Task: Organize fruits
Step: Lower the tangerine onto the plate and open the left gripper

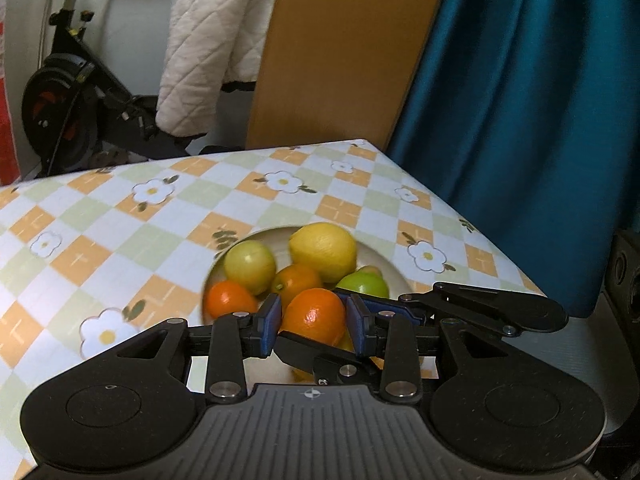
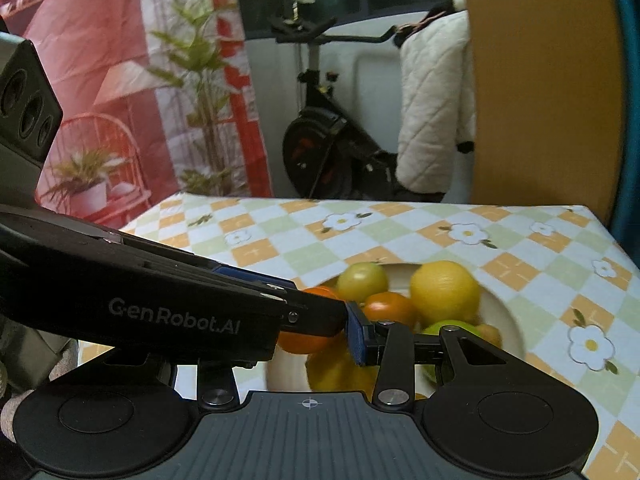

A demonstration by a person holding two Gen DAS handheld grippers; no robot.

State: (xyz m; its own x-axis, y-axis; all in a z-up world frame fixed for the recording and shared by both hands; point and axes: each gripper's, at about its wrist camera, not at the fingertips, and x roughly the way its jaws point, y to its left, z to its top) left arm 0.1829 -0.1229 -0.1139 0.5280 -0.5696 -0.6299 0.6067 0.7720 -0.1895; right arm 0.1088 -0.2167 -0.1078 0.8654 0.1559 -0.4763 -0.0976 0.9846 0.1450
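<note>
A white plate (image 1: 390,264) on the checked tablecloth holds several fruits: a yellow lemon (image 1: 323,251), a pale green apple (image 1: 250,266), a green apple (image 1: 364,285) and oranges. My left gripper (image 1: 314,320) is shut on an orange (image 1: 316,316) over the plate. In the right wrist view the same plate (image 2: 504,320) and lemon (image 2: 444,292) show. My right gripper (image 2: 320,344) hovers over the plate's near side; its left finger is hidden behind the left gripper's body (image 2: 172,312), which crosses the view, and the held orange (image 2: 304,340) lies between.
The table (image 1: 120,232) ends close behind the plate and at the right. Beyond it stand an exercise bike (image 1: 72,100), a white quilted jacket (image 1: 208,48), a brown board (image 1: 340,52) and a blue curtain (image 1: 520,100).
</note>
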